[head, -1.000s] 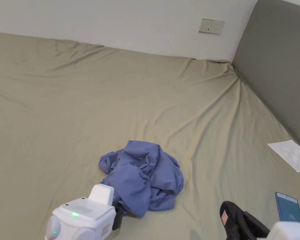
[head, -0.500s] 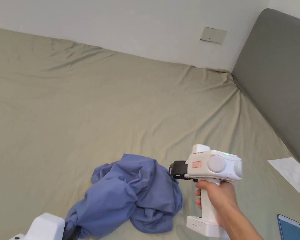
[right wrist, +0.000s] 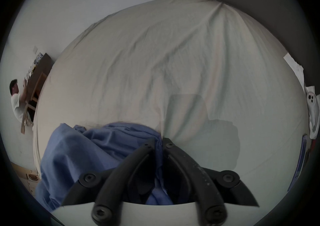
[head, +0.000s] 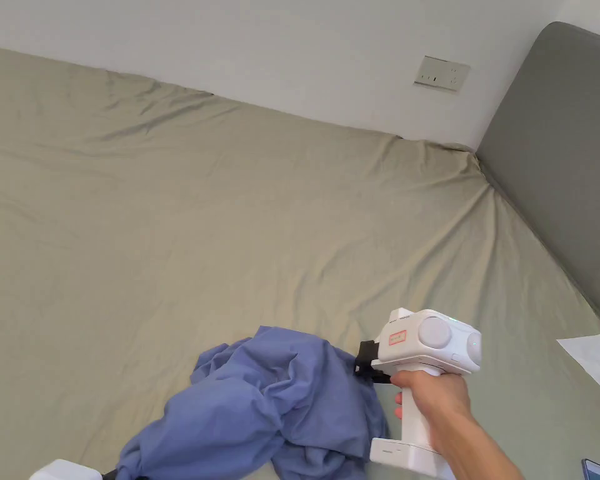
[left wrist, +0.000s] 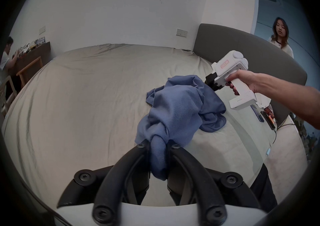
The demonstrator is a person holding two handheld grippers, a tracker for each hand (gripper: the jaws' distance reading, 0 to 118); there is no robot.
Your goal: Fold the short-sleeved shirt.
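Observation:
A crumpled blue short-sleeved shirt (head: 274, 406) lies bunched near the front of the beige bed sheet (head: 230, 219). In the left gripper view my left gripper (left wrist: 158, 144) is shut on a twisted fold of the shirt (left wrist: 176, 108), pulling it up toward the lower left. My right gripper (head: 359, 364), held by a hand, grips the shirt's right edge; in the right gripper view the right gripper (right wrist: 158, 140) has both jaws closed on blue cloth (right wrist: 83, 151).
A grey headboard (head: 561, 156) bounds the bed on the right. White paper (head: 595, 362) and a phone (head: 599, 469) lie by the right edge. A person (left wrist: 280, 37) stands beyond the headboard; another person (left wrist: 5, 56) sits at a desk far left.
The right gripper came up from the lower right and closed on the shirt's right edge. The left gripper drew its fold toward the lower left, stretching the bundle.

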